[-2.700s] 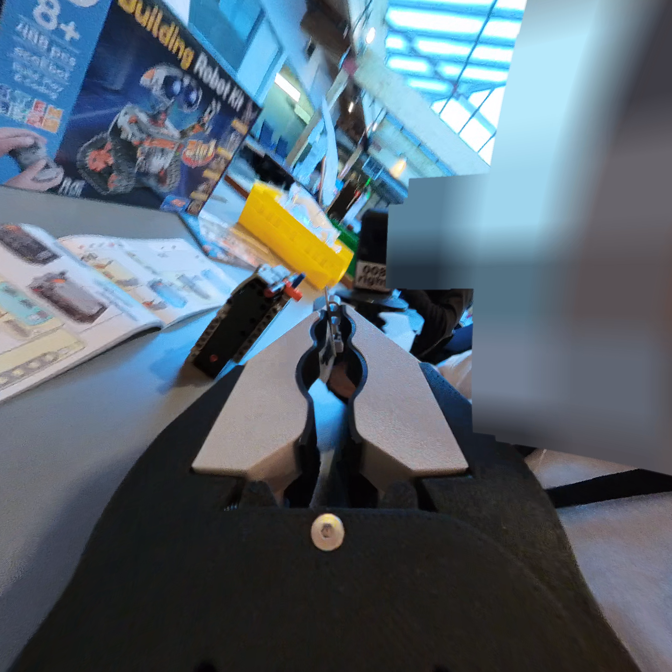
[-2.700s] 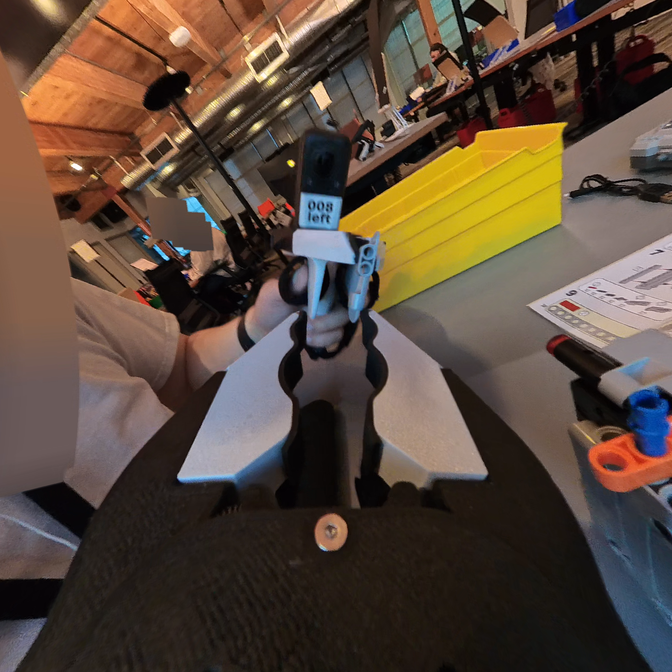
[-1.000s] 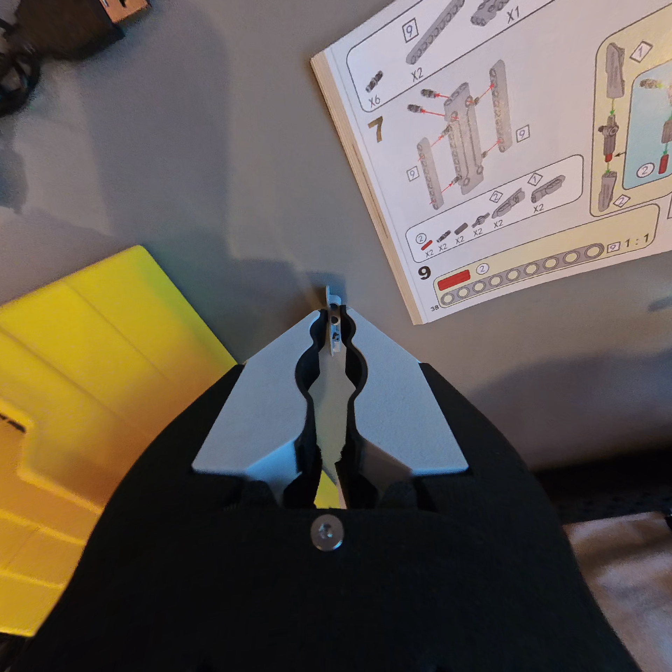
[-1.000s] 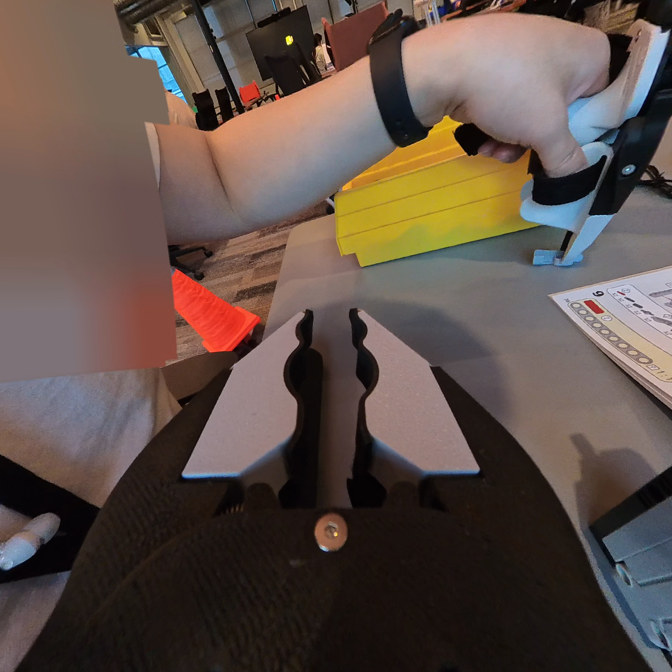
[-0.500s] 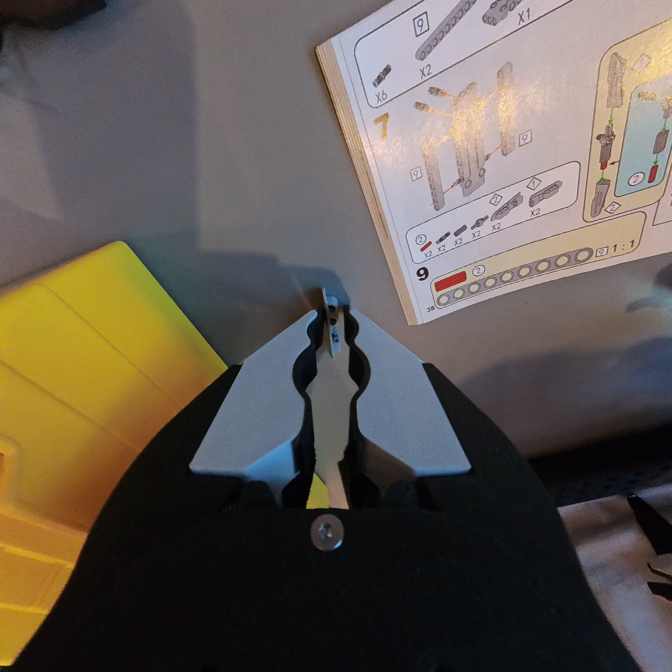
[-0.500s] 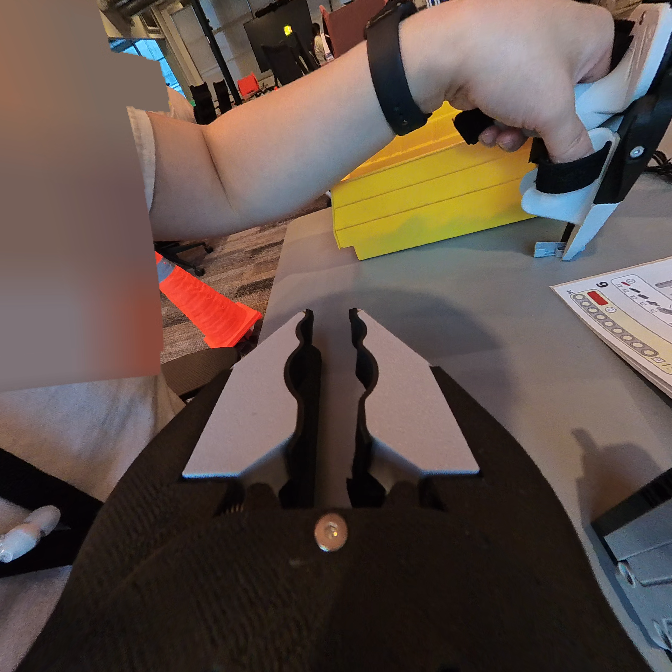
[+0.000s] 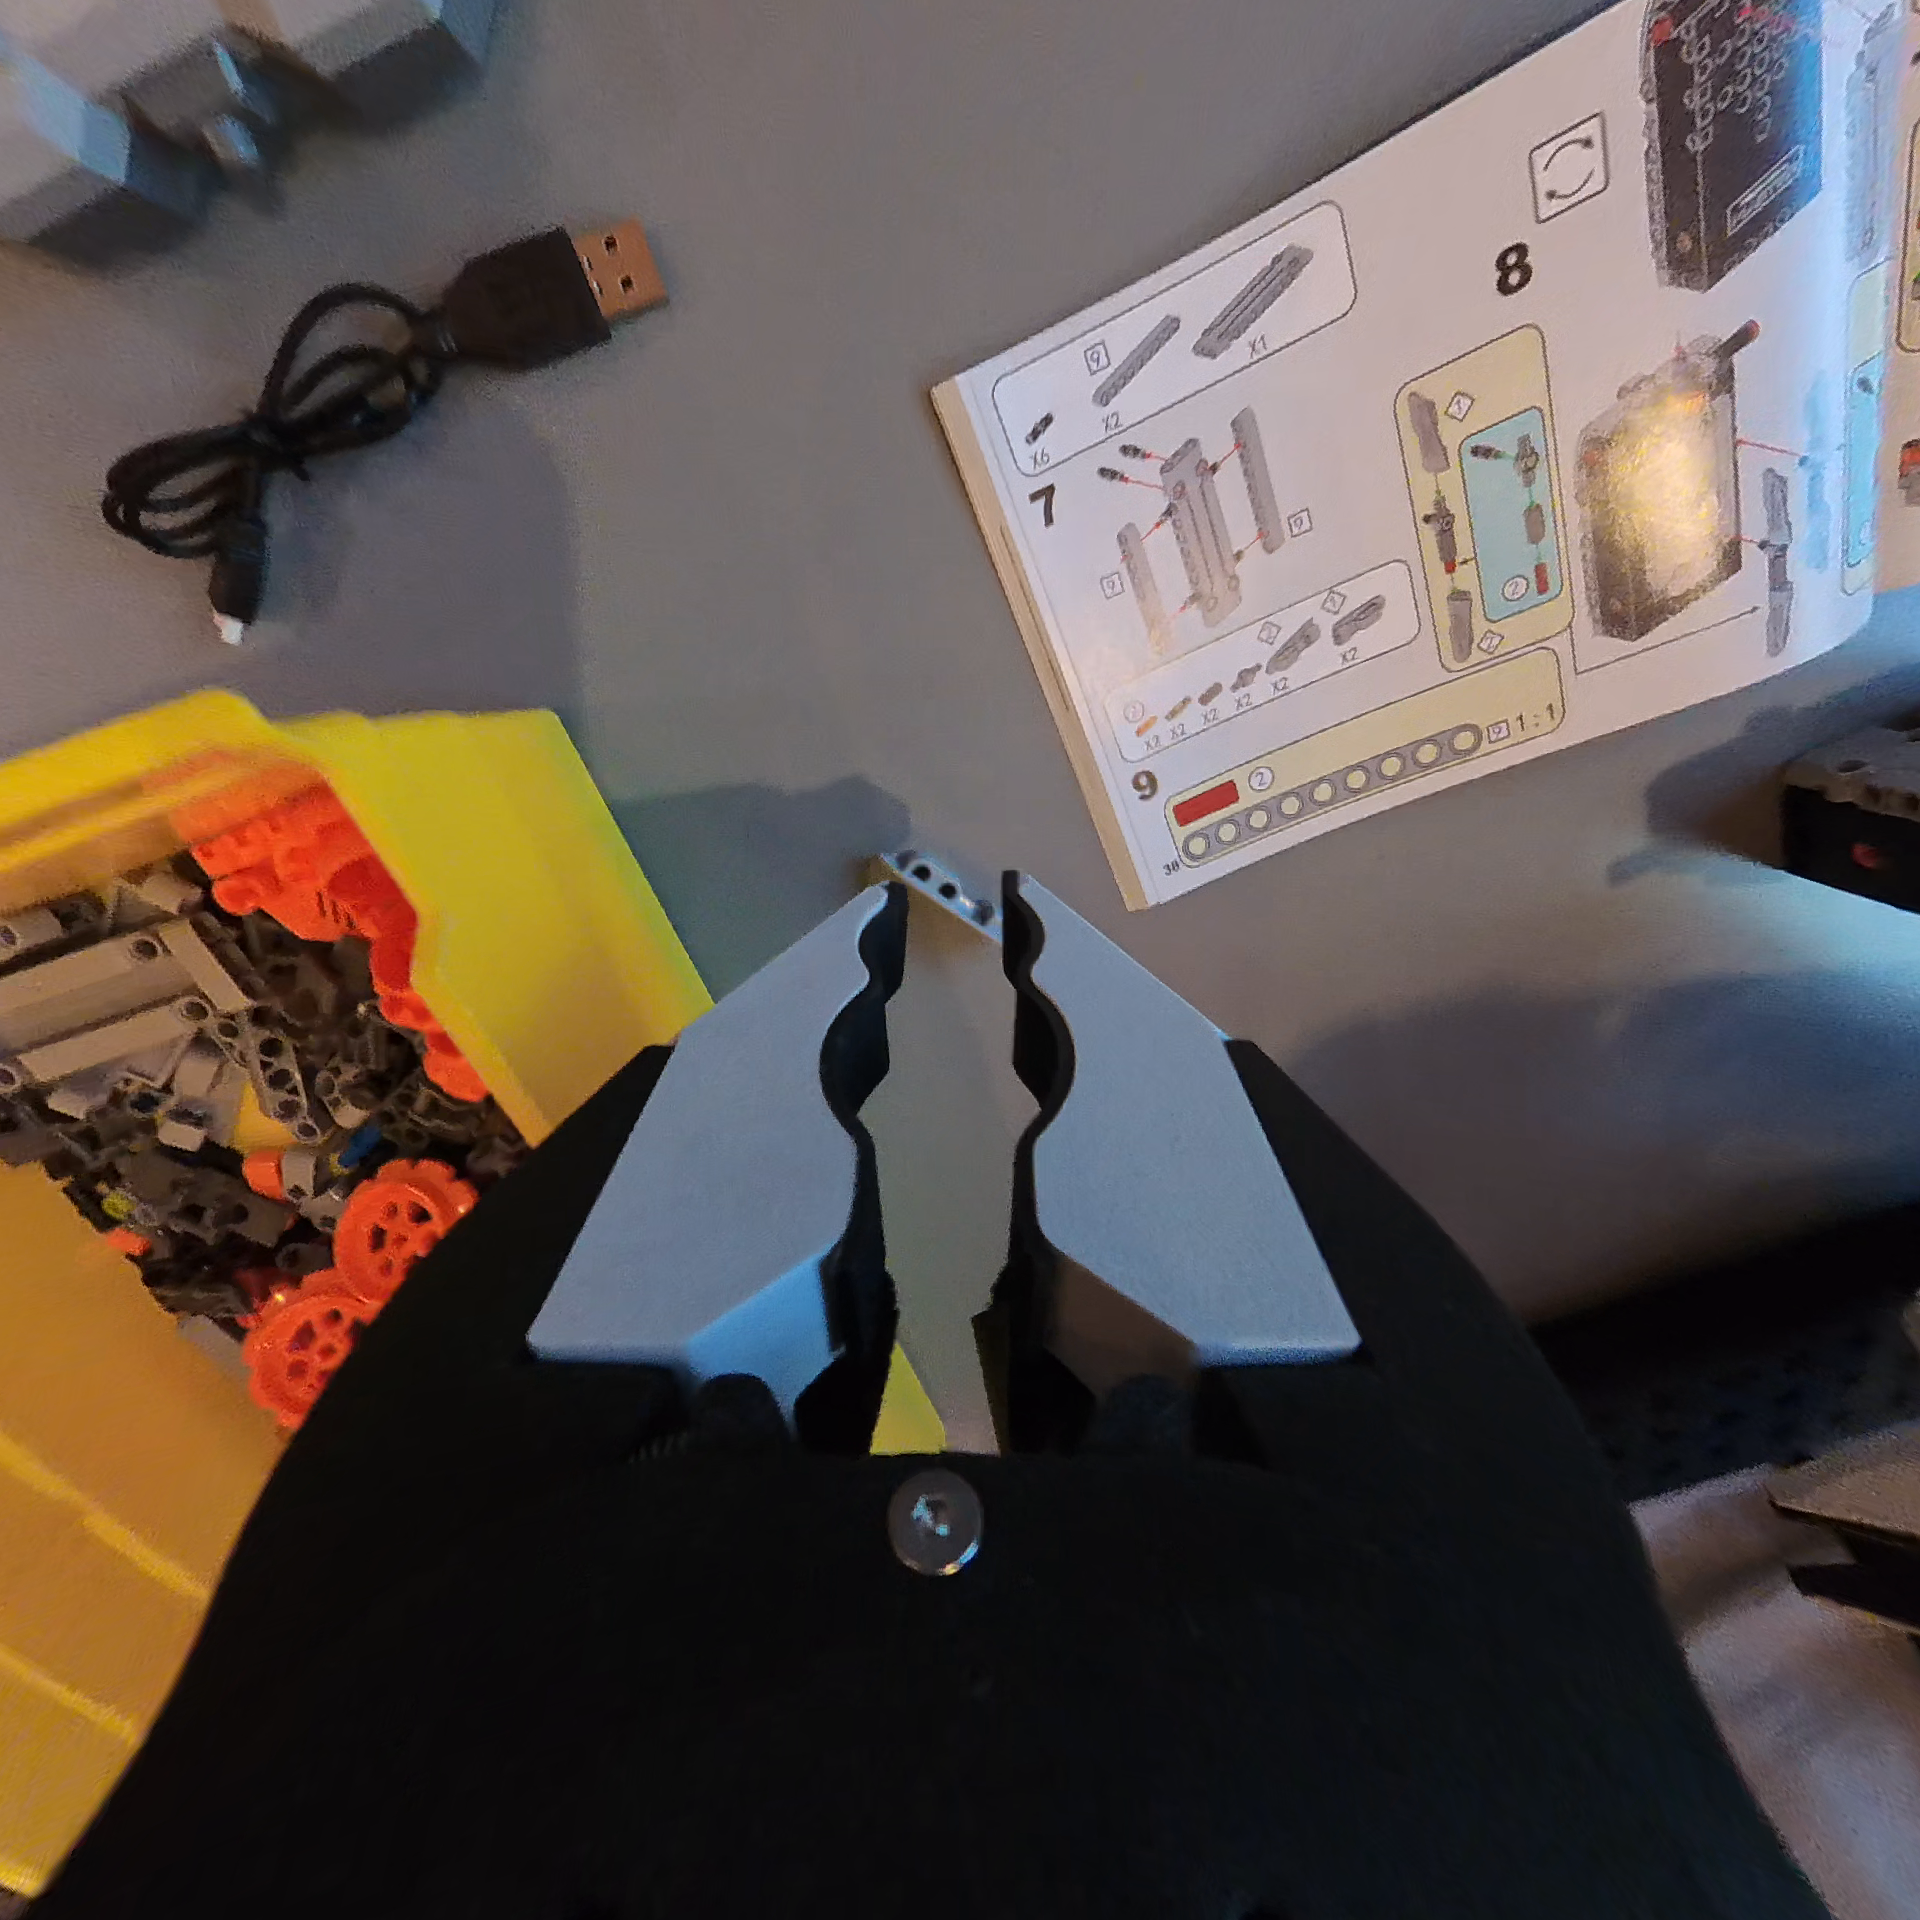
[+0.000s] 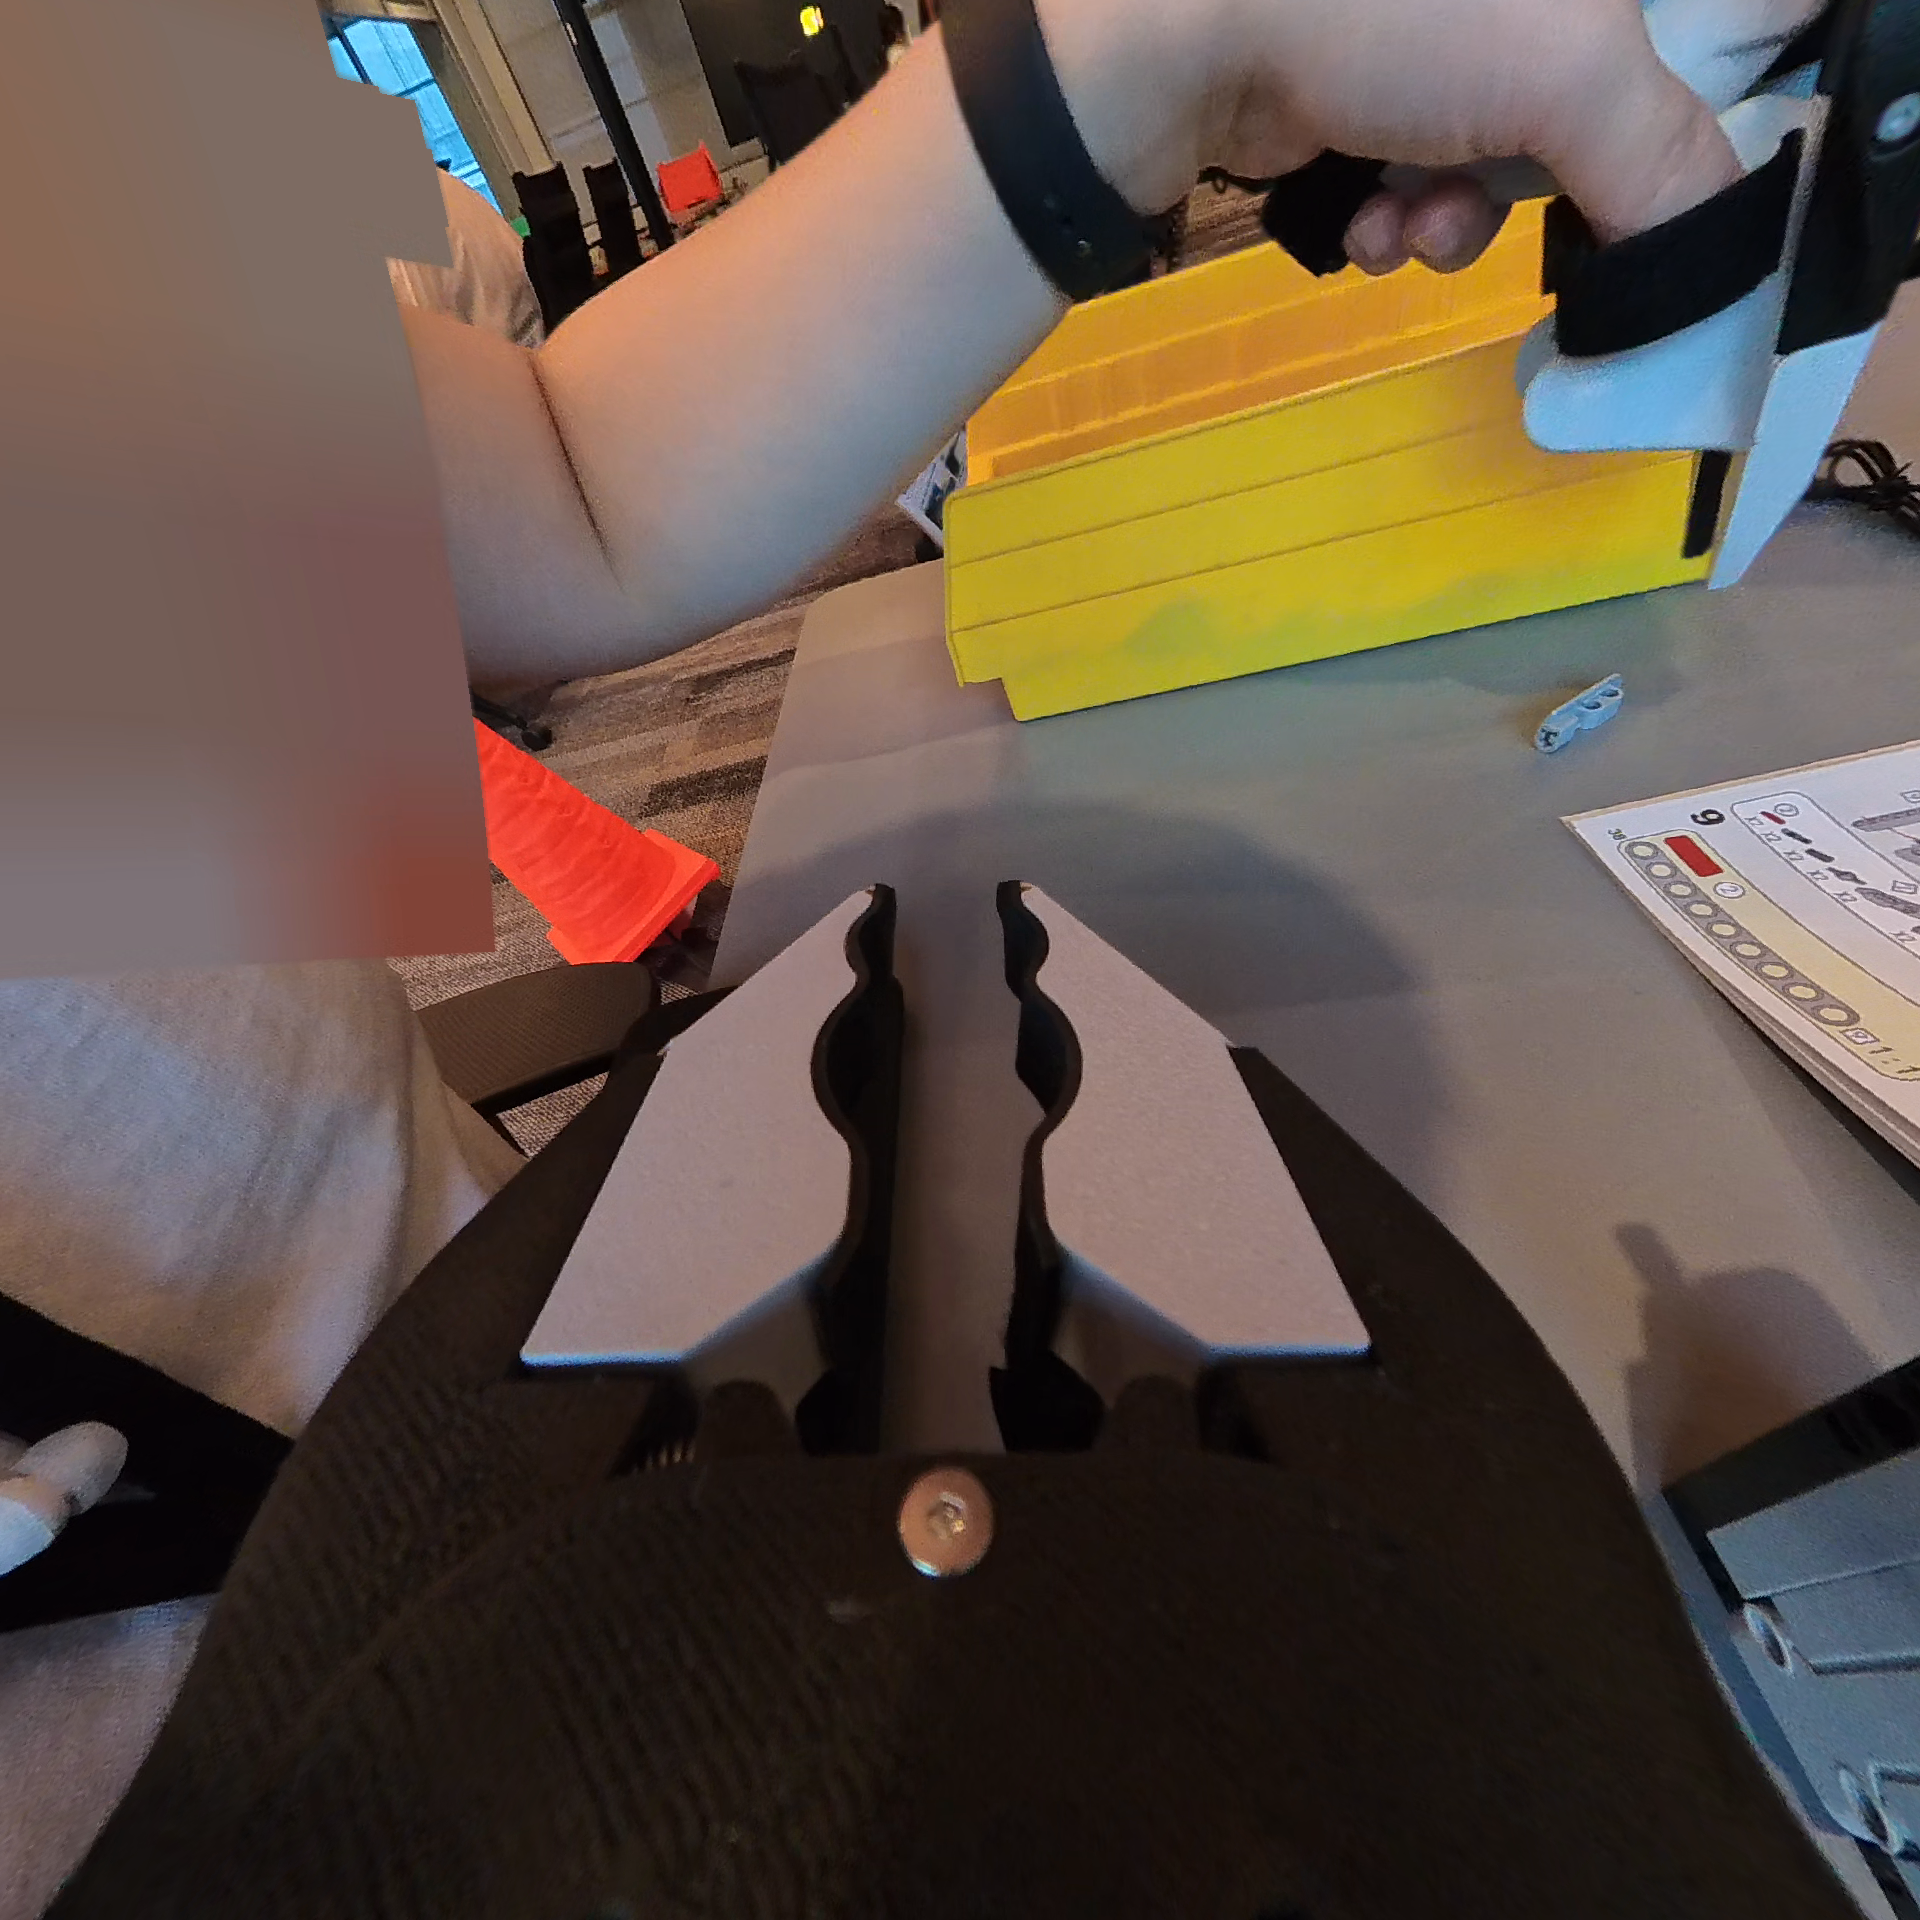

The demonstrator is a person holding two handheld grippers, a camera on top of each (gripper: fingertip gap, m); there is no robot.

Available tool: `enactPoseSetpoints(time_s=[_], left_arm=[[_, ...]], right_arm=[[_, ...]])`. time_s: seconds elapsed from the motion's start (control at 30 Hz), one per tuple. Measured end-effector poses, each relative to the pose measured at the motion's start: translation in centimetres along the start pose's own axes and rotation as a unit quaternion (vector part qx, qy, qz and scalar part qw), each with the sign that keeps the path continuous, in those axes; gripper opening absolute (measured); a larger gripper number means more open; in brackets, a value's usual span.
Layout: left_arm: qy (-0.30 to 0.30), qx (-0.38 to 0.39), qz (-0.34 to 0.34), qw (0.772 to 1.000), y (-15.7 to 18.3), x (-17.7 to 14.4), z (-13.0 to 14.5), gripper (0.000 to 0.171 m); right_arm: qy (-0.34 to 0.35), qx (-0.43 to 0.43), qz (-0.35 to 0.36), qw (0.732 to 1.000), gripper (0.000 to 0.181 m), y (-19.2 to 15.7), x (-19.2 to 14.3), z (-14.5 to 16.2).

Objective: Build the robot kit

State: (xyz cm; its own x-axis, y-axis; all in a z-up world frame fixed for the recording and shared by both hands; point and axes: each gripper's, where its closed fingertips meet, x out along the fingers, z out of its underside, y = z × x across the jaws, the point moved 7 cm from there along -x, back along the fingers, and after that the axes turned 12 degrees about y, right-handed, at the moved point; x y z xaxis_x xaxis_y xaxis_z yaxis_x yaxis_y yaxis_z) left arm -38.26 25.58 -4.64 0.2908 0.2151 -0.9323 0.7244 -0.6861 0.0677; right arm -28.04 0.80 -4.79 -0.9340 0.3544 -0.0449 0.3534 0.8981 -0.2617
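Small grey beam piece (image 7: 940,896) with holes lying flat on grey desk (image 7: 790,540), just past tips of left gripper (image 7: 951,899), free of both fingers; same piece in right wrist view (image 8: 1581,713) sitting alone on desk below raised left gripper (image 8: 1733,520). Left gripper fingers parted with a clear gap, holding nothing, pointing down at desk. Yellow bin (image 7: 499,831) just left of piece, filled with grey, black and orange building parts, orange gears (image 7: 390,1236) near its front. Open instruction booklet (image 7: 1351,582) just right of piece, lying flat, corner near fingertips. Black USB cable (image 7: 343,416) coiled farther off on desk, grey blocky parts blurred beyond it. Right gripper (image 8: 945,904) low over near edge of desk, fingers parted with a gap, empty, well apart from piece. Person's hand (image 8: 1382,94) with black wristband wrapped round left gripper handle, forearm crossing above bin (image 8: 1299,540). Grey assembled unit (image 8: 1829,1621) at right edge of right wrist view. Orange object (image 8: 582,862) on floor beyond desk edge.
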Motion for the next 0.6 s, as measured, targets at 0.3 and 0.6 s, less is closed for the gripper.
enactPoseSetpoints(time_s=[0.3,0.6], left_arm=[[-0.046,-0.002,0.018,0.999,0.7,2.3,3.0,0.020],[-0.076,0.041,-0.018,0.996,0.6,3.1,3.8,0.009]], right_arm=[[0.000,-0.002,0.001,1.000,0.020,0.0,0.0,0.0],[0.004,-0.004,-0.002,1.000,0.020,-0.2,-0.1,-0.2]])
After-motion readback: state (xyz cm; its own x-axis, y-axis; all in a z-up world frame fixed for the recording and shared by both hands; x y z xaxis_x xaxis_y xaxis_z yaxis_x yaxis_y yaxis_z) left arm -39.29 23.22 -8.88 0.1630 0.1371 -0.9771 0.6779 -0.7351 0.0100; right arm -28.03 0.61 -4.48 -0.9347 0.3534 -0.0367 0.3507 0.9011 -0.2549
